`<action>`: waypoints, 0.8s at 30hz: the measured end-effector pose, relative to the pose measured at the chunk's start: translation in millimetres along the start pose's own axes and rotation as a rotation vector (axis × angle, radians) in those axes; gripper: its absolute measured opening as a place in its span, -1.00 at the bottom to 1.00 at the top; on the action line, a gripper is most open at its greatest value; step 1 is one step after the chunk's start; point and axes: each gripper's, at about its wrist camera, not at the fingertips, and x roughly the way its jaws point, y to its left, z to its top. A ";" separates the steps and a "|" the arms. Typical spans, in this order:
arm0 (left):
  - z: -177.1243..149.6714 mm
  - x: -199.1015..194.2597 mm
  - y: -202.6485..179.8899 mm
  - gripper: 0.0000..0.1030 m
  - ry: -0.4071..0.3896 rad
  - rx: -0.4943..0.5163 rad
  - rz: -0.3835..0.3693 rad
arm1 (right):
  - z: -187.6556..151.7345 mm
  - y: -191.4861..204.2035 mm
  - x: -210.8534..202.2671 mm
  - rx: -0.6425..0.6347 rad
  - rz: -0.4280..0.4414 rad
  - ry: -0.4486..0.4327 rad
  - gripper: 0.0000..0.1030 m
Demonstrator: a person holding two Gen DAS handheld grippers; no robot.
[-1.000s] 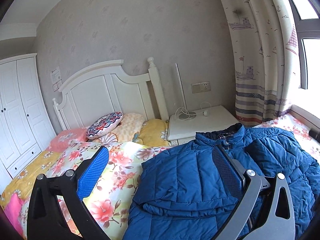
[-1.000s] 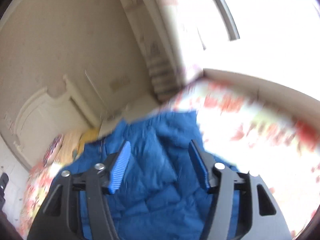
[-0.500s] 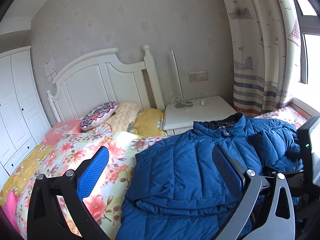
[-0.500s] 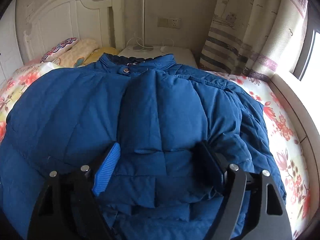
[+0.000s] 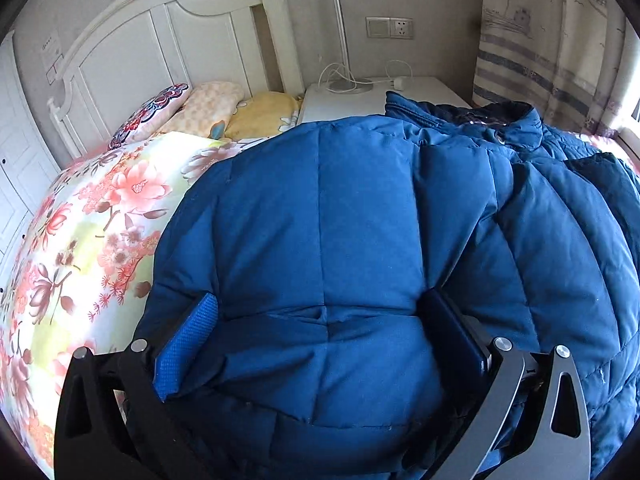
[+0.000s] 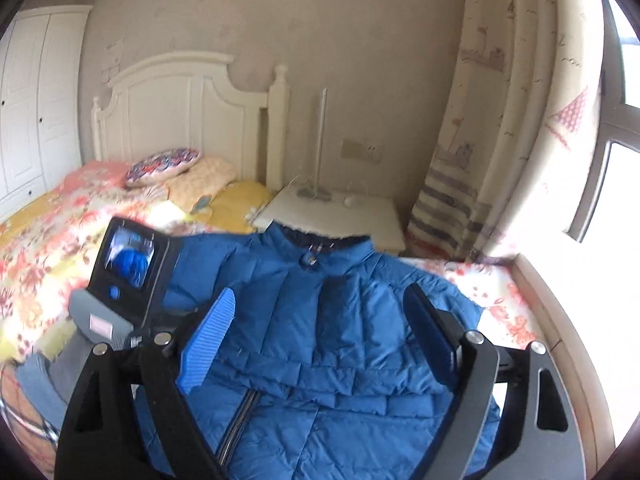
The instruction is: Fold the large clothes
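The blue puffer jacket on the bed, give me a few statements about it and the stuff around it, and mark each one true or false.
1. The blue puffer jacket lies on a floral bedspread. True.
2. The jacket is hanging on the headboard. False: it lies on the bed, and the white headboard stands bare behind the pillows.
3. The left gripper has a padded fold of the jacket between its jaws. True.
4. The right gripper is clamped on the collar. False: its jaws stand wide apart above the jacket, gripping nothing.
5. A white bedside table stands beyond the collar. True.
6. The curtain is plain red. False: the curtain is pale with a boat print and stripes.
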 end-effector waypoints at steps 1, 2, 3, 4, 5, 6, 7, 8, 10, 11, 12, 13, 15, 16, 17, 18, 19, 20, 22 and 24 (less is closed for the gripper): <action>0.2 0.8 -0.2 0.91 0.002 0.002 0.001 | 3.1 -1.1 -0.6 -0.001 -0.009 -0.002 0.65; -1.6 1.0 -0.5 0.91 0.001 0.002 0.002 | 5.5 -3.0 0.1 0.001 -0.008 -0.002 0.65; -0.9 0.7 -2.8 0.91 0.001 0.006 0.005 | 7.4 -6.2 0.7 0.004 -0.008 -0.002 0.65; -1.4 0.3 -3.9 0.91 0.001 0.008 0.008 | 7.8 -7.9 -0.6 0.004 -0.015 -0.006 0.65; -2.3 0.3 -3.8 0.91 0.001 0.008 0.009 | 9.9 -7.7 -2.5 0.003 -0.020 -0.006 0.65; 2.7 -1.0 -2.7 0.91 0.002 0.009 0.009 | 9.4 -9.3 -2.7 0.003 -0.023 -0.003 0.65; 2.0 -0.8 -3.1 0.91 0.002 0.010 0.010 | 9.6 -10.1 -3.3 0.003 -0.027 -0.001 0.65; 1.5 -0.6 -3.5 0.91 0.001 0.011 0.012 | 9.8 -10.9 -3.5 0.001 -0.032 0.000 0.65; 5.2 -2.1 -3.3 0.91 0.002 0.013 0.014 | 9.4 -13.8 -4.3 0.004 -0.036 0.002 0.66; 5.0 -2.3 -3.3 0.91 0.002 0.013 0.014 | 9.4 -15.3 -4.7 0.006 -0.038 0.002 0.66; 5.2 -2.2 -3.4 0.91 0.001 0.012 0.014 | 9.3 -16.3 -5.0 0.007 -0.041 0.000 0.65; 5.0 -2.1 -3.7 0.91 0.001 0.012 0.014 | 9.2 -16.9 -5.4 0.008 -0.044 -0.001 0.66; 4.8 -2.1 -3.7 0.91 0.001 0.011 0.014 | 8.9 -18.5 -6.2 0.012 -0.043 -0.002 0.66; 4.8 -2.0 -3.8 0.91 0.001 0.011 0.014 | 8.8 -18.4 -6.5 0.013 -0.046 -0.003 0.66; 4.7 -2.0 -3.8 0.91 0.001 0.011 0.014 | 8.9 -18.6 -6.8 0.012 -0.046 -0.004 0.66; 4.7 -2.1 -3.7 0.91 0.001 0.011 0.014 | 8.6 -18.9 -7.0 0.012 -0.046 -0.004 0.66; 4.6 -2.0 -3.7 0.91 0.001 0.011 0.014 | 8.6 -18.4 -6.8 0.011 -0.046 -0.004 0.66; 4.6 -2.0 -3.8 0.91 0.001 0.010 0.014 | 8.6 -18.3 -6.7 0.010 -0.047 -0.004 0.67; 4.5 -2.1 -3.8 0.91 0.001 0.011 0.015 | 8.5 -18.2 -6.6 0.011 -0.049 -0.003 0.69; 4.4 -2.2 -3.7 0.91 0.000 0.010 0.014 | 8.4 -18.1 -7.3 0.012 -0.051 -0.004 0.69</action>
